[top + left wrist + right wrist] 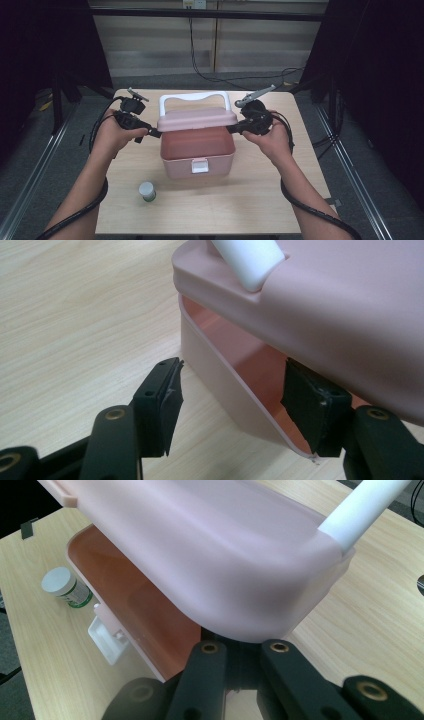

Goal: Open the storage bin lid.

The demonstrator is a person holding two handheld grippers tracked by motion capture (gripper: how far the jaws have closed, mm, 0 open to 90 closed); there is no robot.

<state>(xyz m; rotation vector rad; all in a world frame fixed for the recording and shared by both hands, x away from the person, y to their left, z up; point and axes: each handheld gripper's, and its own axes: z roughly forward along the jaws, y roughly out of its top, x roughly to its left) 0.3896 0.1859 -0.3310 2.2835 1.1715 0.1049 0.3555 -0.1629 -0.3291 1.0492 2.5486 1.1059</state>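
A pink box (197,152) stands mid-table with its pink lid (196,119) raised part way and a white handle (195,97) on top. My left gripper (156,133) is at the box's left end. In the left gripper view it (232,405) is open, one jaw outside the box wall (215,370) and the other inside under the lid (340,315), pads apart from the wall. My right gripper (231,129) meets the lid's right end. Its jaws (240,642) stand close together, and their tips are hidden under the lid's rim (200,545).
A small white-capped jar (147,191) with a green label stands on the wooden table (250,200) in front of the box, to the left; the right gripper view has the jar (65,586) too. A white latch (199,165) hangs on the box's front. Cables trail from both grippers.
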